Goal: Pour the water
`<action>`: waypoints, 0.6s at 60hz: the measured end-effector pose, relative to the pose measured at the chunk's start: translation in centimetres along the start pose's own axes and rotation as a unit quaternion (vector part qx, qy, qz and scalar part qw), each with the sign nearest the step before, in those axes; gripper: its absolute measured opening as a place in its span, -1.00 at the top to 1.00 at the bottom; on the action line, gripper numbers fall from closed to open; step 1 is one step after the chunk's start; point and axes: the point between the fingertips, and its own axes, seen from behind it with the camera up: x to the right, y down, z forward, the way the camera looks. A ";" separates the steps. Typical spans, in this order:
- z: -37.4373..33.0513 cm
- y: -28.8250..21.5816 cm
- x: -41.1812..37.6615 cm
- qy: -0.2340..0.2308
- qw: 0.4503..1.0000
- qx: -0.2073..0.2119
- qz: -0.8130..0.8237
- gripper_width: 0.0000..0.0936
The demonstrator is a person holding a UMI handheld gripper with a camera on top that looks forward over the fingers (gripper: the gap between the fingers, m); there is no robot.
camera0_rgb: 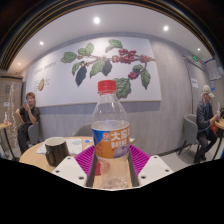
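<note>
gripper view: we see the bottle [111, 135] standing upright right btw the two fingers of the tongs [111, 162], its lower body w/ both magenta pads [84, 159] pressed against its sides, so the tongs are closed down to bottle width and have hold of it. the bottle's base is hidden low btw the fingers, so we can't tell if it rests on anything.

the bottle is clear plastic, round, w/ a ribbed neck, a red screw cap [106, 87] and a wrap label in orange and blue w/ white characters. below the label the body looks see-through; liquid level not readable. the fingers are pale, blocky, w/ ridged pads.

just left of the bottle, beyond the left finger, a dark cup [56, 151] sits on a round light wood surface [33, 155]; it looks matte and cylindrical.

behind, a grey wall carries a white panel w/ a painted branch [107, 65], green leaves and red berries. a person [27, 115] sits at far left, another person [205, 118] at far right. round ceiling lights [96, 19] glow above.
</note>
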 end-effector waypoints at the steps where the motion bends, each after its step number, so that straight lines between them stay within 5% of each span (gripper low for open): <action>1: 0.0 0.0 0.3 0.008 1.000 0.002 0.004 -0.09; 10: -0.3 -0.7 1.7 0.018 1.000 0.020 0.010 0.35; 24: 0.6 -3.8 1.6 0.057 0.975 0.030 -0.215 0.37; 30: 2.3 -7.7 -0.4 0.070 0.894 0.038 -0.441 0.37; 36: 4.8 -10.2 -3.8 0.092 0.755 0.059 -0.647 0.38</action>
